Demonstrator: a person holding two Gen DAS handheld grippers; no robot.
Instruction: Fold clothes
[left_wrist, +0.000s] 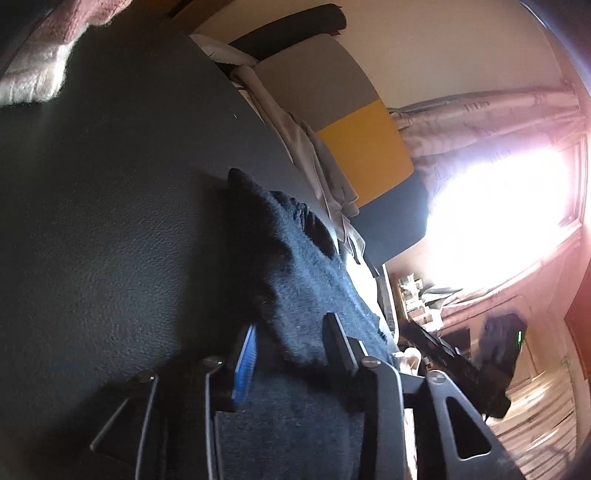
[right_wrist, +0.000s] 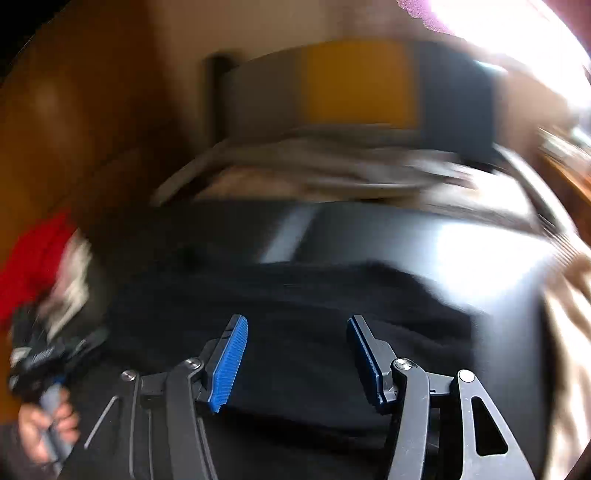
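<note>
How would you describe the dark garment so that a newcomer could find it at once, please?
Start at the black table in front of the grey-yellow-navy chair back. The dark garment lies on its near part, between the left gripper fingers. It is fuzzy navy-black, unlike the pale cloths behind.

Dark, leather-grained table (left_wrist: 110, 221) filling most of the left wrist view. Beyond its far edge, a panel (left_wrist: 354, 122) in 3 colour blocks: grey, yellow, dark blue. Pale crumpled sheets (left_wrist: 303, 144) heaped between table and panel. Patterned curtain (left_wrist: 480, 122) beside a blown-out bright window (left_wrist: 498, 206). Cluttered wooden shelf (left_wrist: 413, 295) below, contents too small to tell. Right wrist view heavily blurred.
</note>
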